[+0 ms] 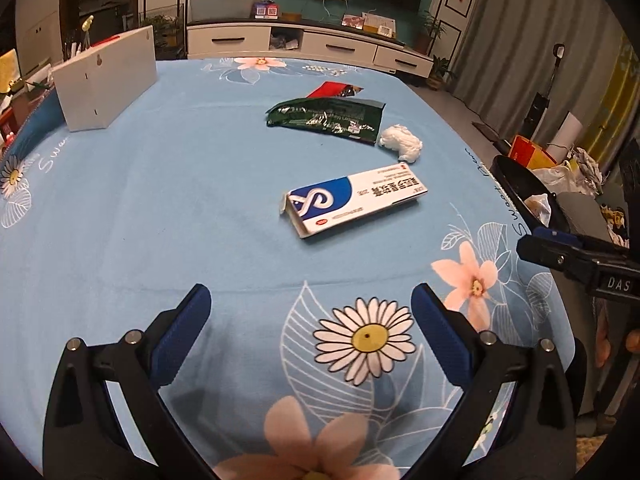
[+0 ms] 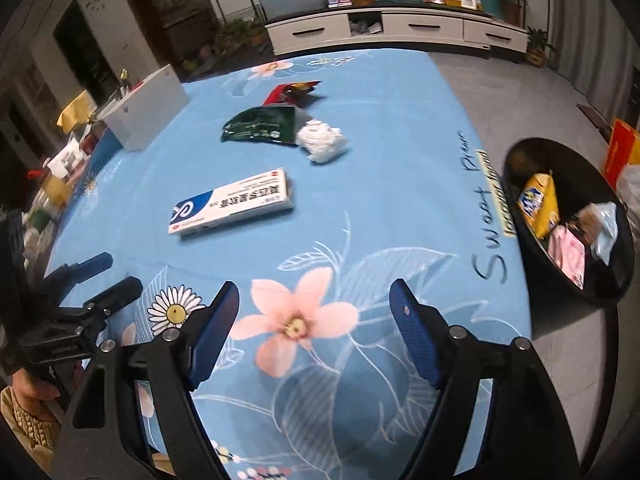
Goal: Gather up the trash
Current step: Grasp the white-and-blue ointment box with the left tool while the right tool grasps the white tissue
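Blue pads of both the left hand-held gripper [image 1: 310,304] and the right hand-held gripper [image 2: 314,300] stand wide and empty over the bench [image 1: 120,200]. The medicine box [image 1: 356,200] lies nearest; I would approach low and grip its narrow sides. Behind it lie the tissue ball [image 1: 401,142] and green wrapper [image 1: 326,118].

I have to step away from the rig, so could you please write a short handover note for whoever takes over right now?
Left gripper: open, empty, over the near edge of the blue floral tablecloth.
Right gripper: open, empty, over the near right part of the cloth.
On the cloth: blue-and-white cardboard medicine box nearest; crumpled white tissue, dark green foil wrapper and red wrapper farther back.
Black round trash bin stands off the table's right edge and already holds a yellow packet and other scraps.
Left to do: all four items.
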Tool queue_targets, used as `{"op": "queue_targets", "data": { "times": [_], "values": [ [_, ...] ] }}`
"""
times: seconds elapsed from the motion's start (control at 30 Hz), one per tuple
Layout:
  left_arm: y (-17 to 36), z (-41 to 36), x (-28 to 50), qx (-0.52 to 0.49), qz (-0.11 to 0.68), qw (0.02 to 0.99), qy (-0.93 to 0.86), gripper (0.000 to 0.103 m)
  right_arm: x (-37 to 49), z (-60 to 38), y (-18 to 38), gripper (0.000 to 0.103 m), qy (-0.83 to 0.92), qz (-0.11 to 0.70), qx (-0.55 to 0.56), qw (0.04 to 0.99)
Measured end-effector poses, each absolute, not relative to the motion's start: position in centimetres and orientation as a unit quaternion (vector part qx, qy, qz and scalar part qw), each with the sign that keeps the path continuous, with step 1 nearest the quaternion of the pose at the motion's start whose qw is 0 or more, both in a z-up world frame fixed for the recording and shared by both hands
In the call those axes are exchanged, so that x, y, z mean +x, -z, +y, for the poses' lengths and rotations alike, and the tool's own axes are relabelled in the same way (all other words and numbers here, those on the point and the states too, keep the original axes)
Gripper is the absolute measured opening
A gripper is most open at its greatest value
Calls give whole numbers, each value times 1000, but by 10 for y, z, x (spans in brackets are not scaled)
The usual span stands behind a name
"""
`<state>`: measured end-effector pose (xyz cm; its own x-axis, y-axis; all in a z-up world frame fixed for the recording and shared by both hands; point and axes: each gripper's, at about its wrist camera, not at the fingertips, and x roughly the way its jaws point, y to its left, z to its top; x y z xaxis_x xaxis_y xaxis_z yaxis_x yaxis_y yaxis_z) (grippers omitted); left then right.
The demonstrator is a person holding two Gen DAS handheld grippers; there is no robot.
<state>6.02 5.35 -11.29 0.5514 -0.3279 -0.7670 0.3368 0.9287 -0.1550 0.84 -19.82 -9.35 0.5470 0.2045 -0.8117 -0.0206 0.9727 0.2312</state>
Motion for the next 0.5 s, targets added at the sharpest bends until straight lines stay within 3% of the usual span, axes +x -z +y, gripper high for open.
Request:
{"op": "queue_targets", "data": {
  "times": [0.5],
  "values": [
    [127, -17, 137, 112, 443, 845, 277, 100, 40, -221, 108, 76, -34, 475, 127, 870]
  ]
}}
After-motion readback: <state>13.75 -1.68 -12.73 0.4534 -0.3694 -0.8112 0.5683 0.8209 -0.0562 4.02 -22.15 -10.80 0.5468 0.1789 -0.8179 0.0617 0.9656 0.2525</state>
